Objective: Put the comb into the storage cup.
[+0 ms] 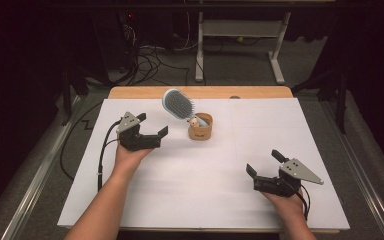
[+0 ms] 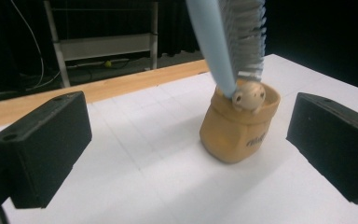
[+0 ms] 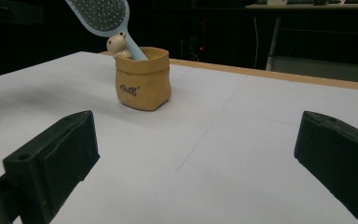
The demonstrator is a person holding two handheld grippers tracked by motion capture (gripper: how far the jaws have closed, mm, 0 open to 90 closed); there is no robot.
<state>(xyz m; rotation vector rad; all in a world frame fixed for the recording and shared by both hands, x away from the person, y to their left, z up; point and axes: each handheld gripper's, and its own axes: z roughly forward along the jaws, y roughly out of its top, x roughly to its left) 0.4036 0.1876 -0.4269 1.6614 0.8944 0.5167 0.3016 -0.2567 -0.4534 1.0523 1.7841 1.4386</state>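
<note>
A tan bag-shaped holder (image 1: 200, 127) (image 2: 237, 126) (image 3: 143, 78) stands upright on the white table top, a little behind the middle. A light blue hairbrush (image 1: 178, 105) (image 2: 235, 42) (image 3: 103, 16) leans out of it toward the back left, handle down inside. A small cream bear figure (image 1: 193, 121) (image 2: 248, 95) (image 3: 117, 45) sits at the holder's rim. My left gripper (image 1: 152, 125) is open, left of the holder and aimed at it, with nothing between its jaws. My right gripper (image 1: 264, 161) is open and holds nothing, near the front right, well away from the holder.
The white table top (image 1: 220, 175) has a wooden strip (image 1: 145, 92) along its far edge. Behind it are a white desk frame (image 1: 240, 40) and cables (image 1: 150, 62) on the floor. Metal rails (image 1: 35, 180) run along both sides.
</note>
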